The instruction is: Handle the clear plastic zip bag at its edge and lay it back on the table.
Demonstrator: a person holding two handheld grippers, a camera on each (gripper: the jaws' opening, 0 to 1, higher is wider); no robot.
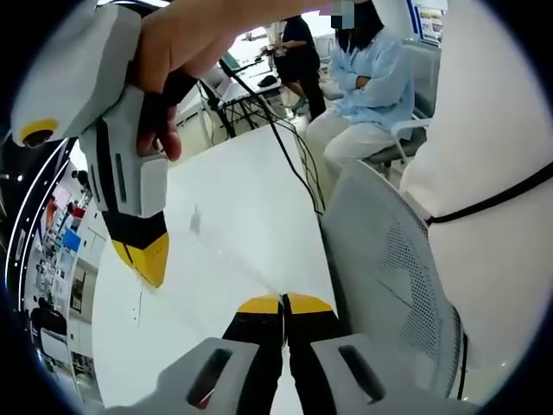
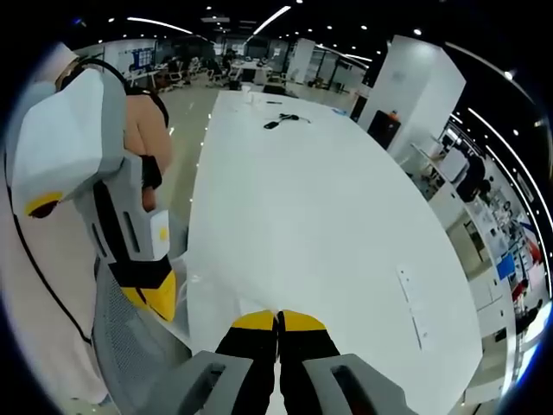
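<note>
Left hand-held gripper [image 1: 282, 303] and right hand-held gripper [image 2: 277, 319] both clamped on clear zip bag [image 1: 226, 259] edge, above white surface [image 2: 328, 190], near its edge.

Counted items, both views

Two grippers: left gripper [image 1: 282, 303], right gripper [image 2: 277, 320]. One clear zip bag [image 1: 226, 259]. One white table [image 2: 328, 199]. One mesh-backed chair [image 1: 393, 277]. Two people in the background, one seated [image 1: 363, 95], one standing [image 1: 298, 52]. One cable [image 2: 283, 118] on the far tabletop.
</note>
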